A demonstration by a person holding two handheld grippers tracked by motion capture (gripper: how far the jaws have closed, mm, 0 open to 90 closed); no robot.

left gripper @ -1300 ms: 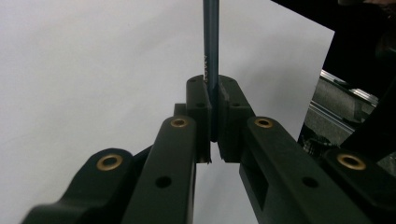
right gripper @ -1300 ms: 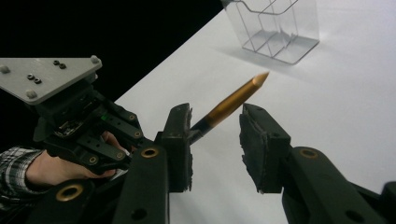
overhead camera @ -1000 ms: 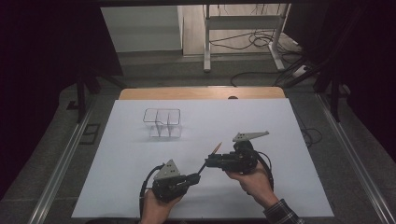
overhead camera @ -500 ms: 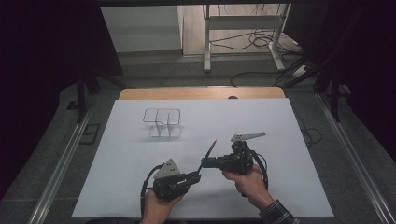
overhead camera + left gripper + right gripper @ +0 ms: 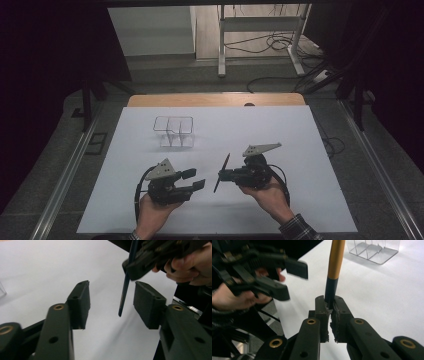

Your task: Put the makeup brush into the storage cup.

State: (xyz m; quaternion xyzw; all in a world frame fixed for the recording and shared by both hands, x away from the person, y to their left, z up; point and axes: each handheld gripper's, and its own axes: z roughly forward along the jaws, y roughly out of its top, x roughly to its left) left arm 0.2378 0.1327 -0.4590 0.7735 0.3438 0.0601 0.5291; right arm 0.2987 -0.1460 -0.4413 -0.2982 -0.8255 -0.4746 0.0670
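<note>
A thin pen-like stick (image 5: 223, 170) with an orange barrel (image 5: 335, 257) and a dark end is held in my right gripper (image 5: 220, 177), which is shut on that dark end (image 5: 329, 307). It points away over the white table. My left gripper (image 5: 196, 179) stands to its left, and its jaws have just been opening. In the left gripper view the stick's tip (image 5: 124, 295) hangs in the gap ahead of the left gripper (image 5: 111, 302), and neither pad touches it. A clear divided holder (image 5: 173, 131) stands farther back on the left.
The white sheet (image 5: 280, 130) covers the table, with a wooden strip (image 5: 215, 99) at its far edge. The holder (image 5: 373, 251) is ahead of the right gripper. Metal rails run along both sides, and cables lie on the floor beyond.
My left gripper has let go of the stick, opened and drawn back to the left. The stick now stands steeper in the right gripper, which has kept its place.
</note>
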